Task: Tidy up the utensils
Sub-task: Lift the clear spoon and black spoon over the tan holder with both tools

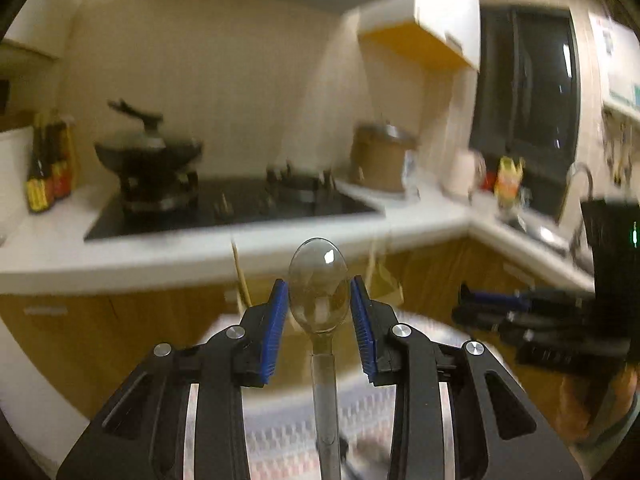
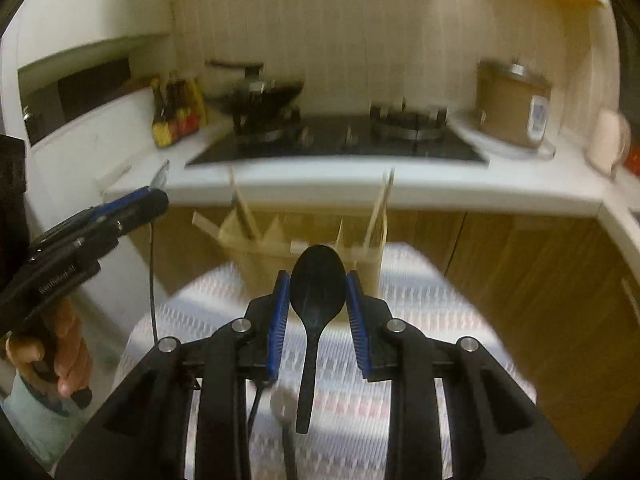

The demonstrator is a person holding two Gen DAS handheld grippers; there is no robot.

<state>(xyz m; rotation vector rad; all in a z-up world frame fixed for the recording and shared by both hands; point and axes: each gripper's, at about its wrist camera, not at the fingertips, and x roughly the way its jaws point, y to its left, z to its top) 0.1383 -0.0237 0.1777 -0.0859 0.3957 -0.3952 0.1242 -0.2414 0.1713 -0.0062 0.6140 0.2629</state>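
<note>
In the left wrist view my left gripper [image 1: 319,300] is shut on a clear plastic spoon [image 1: 319,280], bowl up and pinched between the blue pads, handle hanging down. In the right wrist view my right gripper [image 2: 318,294] is shut on a black plastic spoon [image 2: 317,288] held the same way. Both are raised above a small table with a patterned cloth [image 2: 420,312]. A cardboard divider box [image 2: 304,240] stands at the table's far edge. The left gripper also shows in the right wrist view [image 2: 120,208], and the right gripper in the left wrist view [image 1: 520,308].
A white counter [image 2: 440,184] carries a black gas hob [image 2: 340,144], a wok [image 2: 260,96], sauce bottles [image 2: 176,120] and a brown pot [image 2: 512,100]. Wooden cabinets [image 2: 540,264] stand below. A sink and tap [image 1: 576,184] are at right. Another utensil [image 2: 282,404] lies on the cloth.
</note>
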